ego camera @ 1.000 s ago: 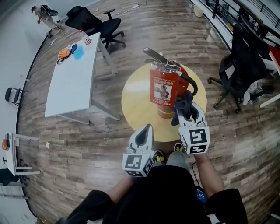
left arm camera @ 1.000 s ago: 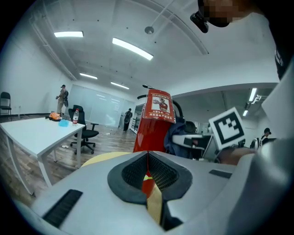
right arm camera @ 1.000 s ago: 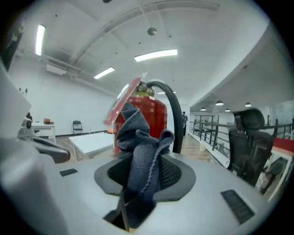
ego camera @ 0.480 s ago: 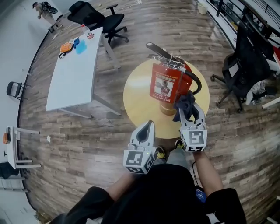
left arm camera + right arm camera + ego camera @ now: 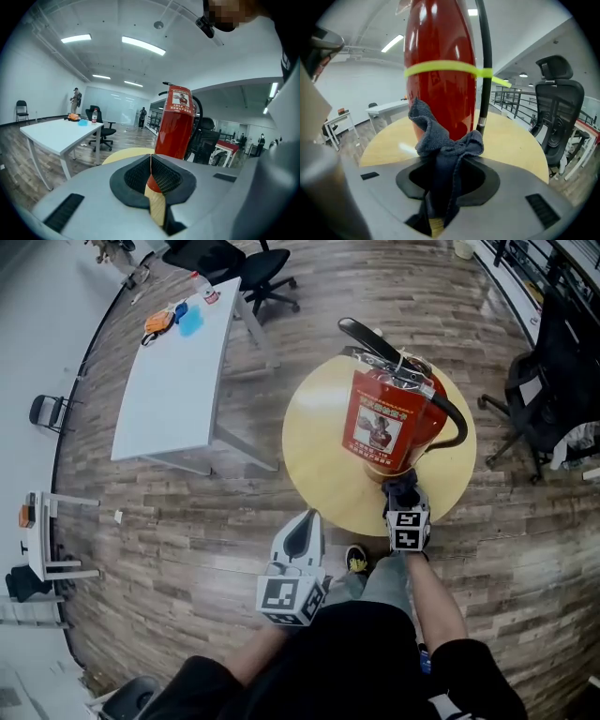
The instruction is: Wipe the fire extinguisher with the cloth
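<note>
On one round yellow table: one red fire extinguisher, upright. Right gripper pinched one grey cloth against extinguisher's lower body. Left gripper apart from extinguisher, jaws pressed together, empty.

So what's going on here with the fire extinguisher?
A person is cleaning a red fire extinguisher that stands upright on a round yellow table, with a handheld gripper in each hand. The right gripper is shut on a dark blue cloth, which is held against the lower body of the extinguisher and appears to touch it. The left gripper is shut and empty, held back near the table's edge.
</note>
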Tool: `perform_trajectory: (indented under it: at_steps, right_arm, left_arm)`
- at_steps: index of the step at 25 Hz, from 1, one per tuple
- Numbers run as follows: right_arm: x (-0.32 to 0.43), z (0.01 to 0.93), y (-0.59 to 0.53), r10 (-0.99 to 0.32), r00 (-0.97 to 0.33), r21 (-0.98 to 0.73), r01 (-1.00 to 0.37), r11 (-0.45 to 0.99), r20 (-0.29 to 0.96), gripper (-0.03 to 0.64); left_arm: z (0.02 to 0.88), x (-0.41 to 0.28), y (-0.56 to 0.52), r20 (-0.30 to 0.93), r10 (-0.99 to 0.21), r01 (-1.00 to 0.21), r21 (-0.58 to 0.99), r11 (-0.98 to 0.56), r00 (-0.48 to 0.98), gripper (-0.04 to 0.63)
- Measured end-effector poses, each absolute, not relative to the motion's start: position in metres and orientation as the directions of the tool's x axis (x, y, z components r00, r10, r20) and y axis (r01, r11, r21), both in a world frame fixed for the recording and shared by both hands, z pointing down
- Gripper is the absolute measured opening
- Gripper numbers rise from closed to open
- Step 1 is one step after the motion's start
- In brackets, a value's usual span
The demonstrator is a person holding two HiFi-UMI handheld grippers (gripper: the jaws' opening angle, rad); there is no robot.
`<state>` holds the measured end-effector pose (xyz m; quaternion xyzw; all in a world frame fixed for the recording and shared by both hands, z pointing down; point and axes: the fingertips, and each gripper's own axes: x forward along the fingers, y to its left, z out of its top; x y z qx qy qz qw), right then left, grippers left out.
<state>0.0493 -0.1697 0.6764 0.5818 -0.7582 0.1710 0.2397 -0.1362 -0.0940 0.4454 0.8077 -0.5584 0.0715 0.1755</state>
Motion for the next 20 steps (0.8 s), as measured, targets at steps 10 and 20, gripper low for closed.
perform_trajectory:
  at_steps: [10,20]
  right_arm:
    - [0.015,0.645,-0.157,-0.777,-0.182,-0.08,-0.982,0.168,0.603,0.133]
    - [0.023,0.39,-0.154,-0.941,-0.211,-0.234,-0.961,0.15,0.265,0.134]
  left_arm:
    - [0.448,-0.143,-0.089,0.295,-0.884,-0.926,0.221,-0.306,0.363,0.025]
    - [0.43,-0.129,-0.087,0.234,-0.881,-0.902,0.247,-0.355,0.411,0.023]
